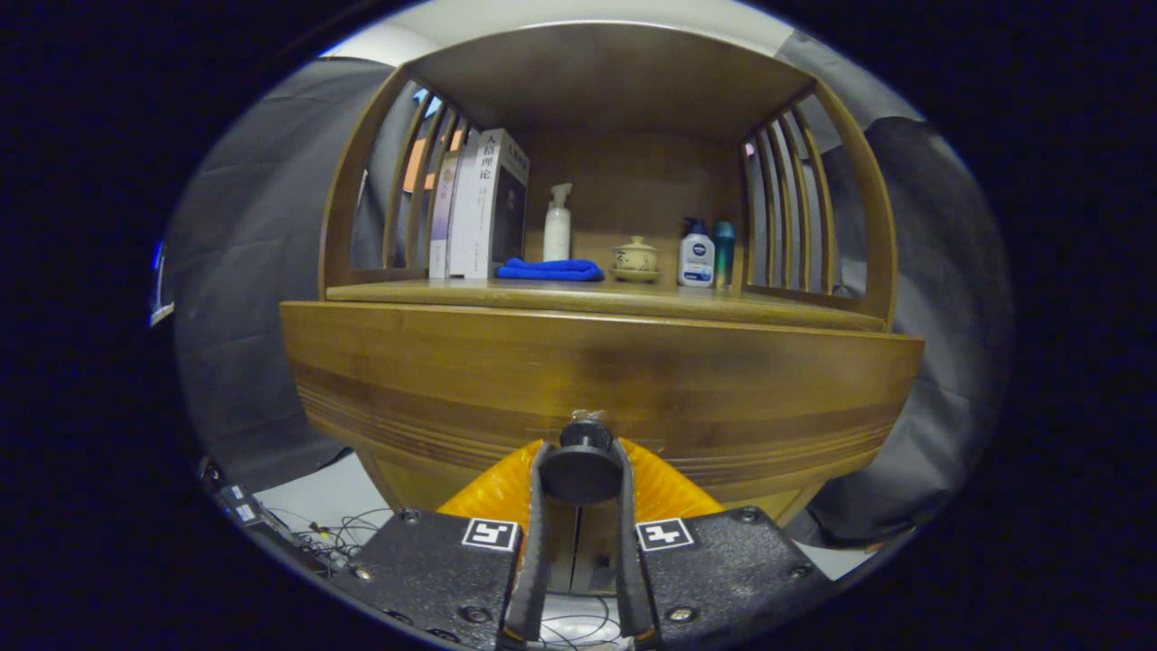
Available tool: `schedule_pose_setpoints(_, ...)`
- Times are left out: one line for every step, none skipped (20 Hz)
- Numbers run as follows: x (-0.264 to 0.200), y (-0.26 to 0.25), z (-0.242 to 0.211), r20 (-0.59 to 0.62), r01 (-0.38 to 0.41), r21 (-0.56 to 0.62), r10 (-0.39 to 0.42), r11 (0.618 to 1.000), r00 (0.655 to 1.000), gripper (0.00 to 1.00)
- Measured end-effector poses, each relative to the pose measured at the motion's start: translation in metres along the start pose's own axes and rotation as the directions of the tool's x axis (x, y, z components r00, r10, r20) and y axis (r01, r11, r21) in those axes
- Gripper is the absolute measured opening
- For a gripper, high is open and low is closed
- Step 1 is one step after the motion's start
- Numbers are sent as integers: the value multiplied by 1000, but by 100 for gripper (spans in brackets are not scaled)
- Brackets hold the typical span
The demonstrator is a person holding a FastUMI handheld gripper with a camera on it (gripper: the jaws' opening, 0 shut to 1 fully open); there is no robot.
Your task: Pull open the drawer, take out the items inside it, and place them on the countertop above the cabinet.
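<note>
Wooden cabinet point(597, 362) fills my view. My gripper point(579, 470) is clamped on the round black drawer knob point(579, 463), both fingers pressing its sides. Beyond the knob I see the drawer front point(723, 380), then the tabletop point(597, 297) carrying books point(484, 203), a blue cloth point(550, 268) and bottles point(696, 255).

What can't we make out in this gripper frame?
- Drawer contents: hidden behind the closed drawer front, gripper view.
- Knob's joint with the drawer front: hidden behind the knob's own face; the gripper fingers press on both its sides.
- Cabinet base and floor under it: cut off by the gripper body.
- Labels on the lotion bottle and books on the countertop: too small.
</note>
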State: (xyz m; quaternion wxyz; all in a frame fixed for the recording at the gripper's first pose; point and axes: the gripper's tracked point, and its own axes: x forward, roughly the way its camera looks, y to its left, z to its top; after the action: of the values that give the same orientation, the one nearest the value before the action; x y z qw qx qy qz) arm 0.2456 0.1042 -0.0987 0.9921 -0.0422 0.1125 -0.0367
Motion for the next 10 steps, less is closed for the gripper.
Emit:
schedule_pose_setpoints(-5,1,-2,-3,0,7,0,1000,1000,35)
schedule_pose_setpoints(-12,1,-3,-12,1,21,-1,1000,1000,35)
schedule_pose_setpoints(-19,2,-6,-18,0,34,0,999,1000,35)
schedule_pose_setpoints(-26,3,-7,-24,-2,47,3,999,1000,34)
schedule_pose_setpoints(-33,3,-8,-26,-5,51,6,999,1000,34)
schedule_pose_setpoints(-39,3,-9,-25,-7,47,8,999,1000,34)
schedule_pose_setpoints(-44,3,-11,-23,-7,41,8,999,1000,34)
schedule_pose_setpoints(-51,2,-13,-22,-7,37,8,999,1000,34)
schedule_pose_setpoints(-57,3,-15,-22,-8,38,9,999,1000,34)
schedule_pose_setpoints(-63,3,-16,-23,-9,41,10,999,1000,34)
